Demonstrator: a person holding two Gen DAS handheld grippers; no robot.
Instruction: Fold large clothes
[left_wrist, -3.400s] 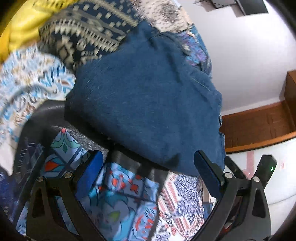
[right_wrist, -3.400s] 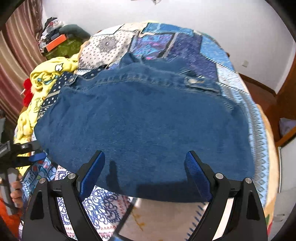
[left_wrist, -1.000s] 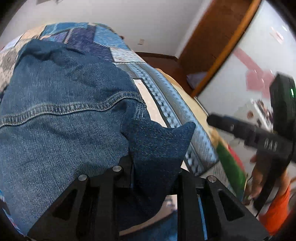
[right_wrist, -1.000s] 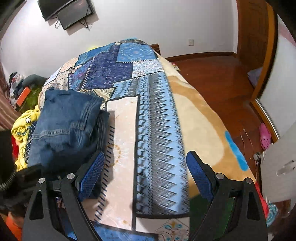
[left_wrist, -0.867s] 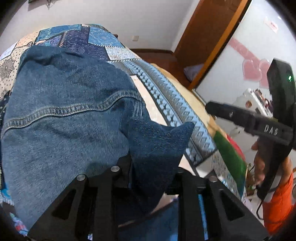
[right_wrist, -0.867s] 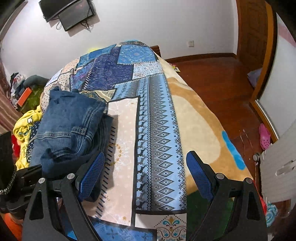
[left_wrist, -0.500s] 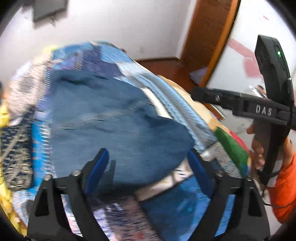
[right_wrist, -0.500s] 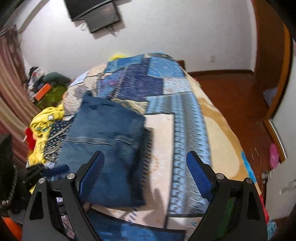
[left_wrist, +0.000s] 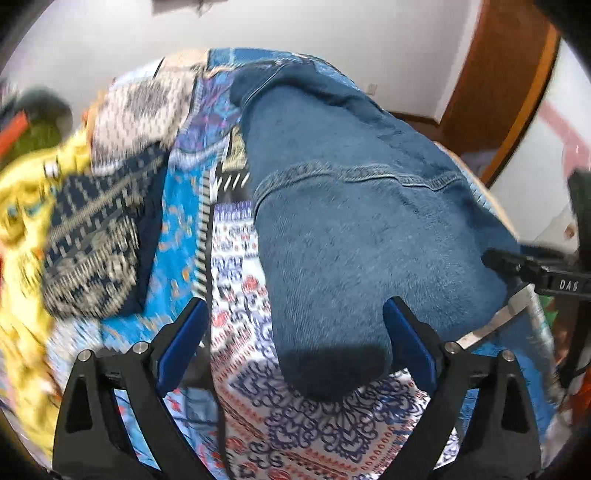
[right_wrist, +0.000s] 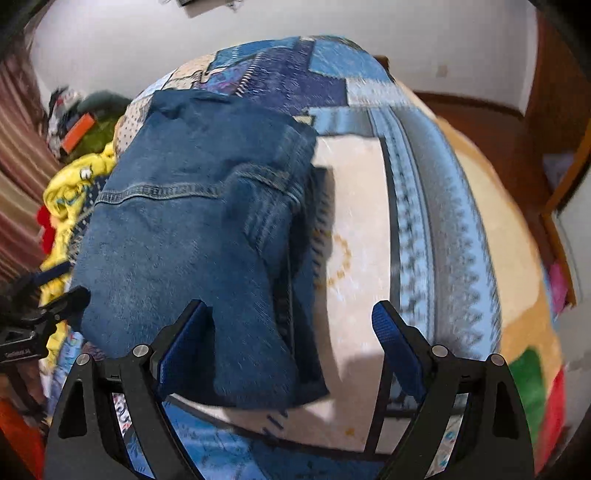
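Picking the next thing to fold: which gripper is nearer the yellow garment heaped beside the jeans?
Left. The left gripper hovers at the folded blue jeans' edge, nearest the yellow garment; the right gripper is on the jeans' far side.

We see folded denim jeans (right_wrist: 192, 236) lying on the left half of the bed (right_wrist: 436, 192), over its patchwork blanket. Right tongs (right_wrist: 291, 332) spread wide, empty, hovering at the jeans' near edge. Left tongs (right_wrist: 44, 314) poke in at far left. Yellow clothes (right_wrist: 74, 181) heaped left of the jeans.
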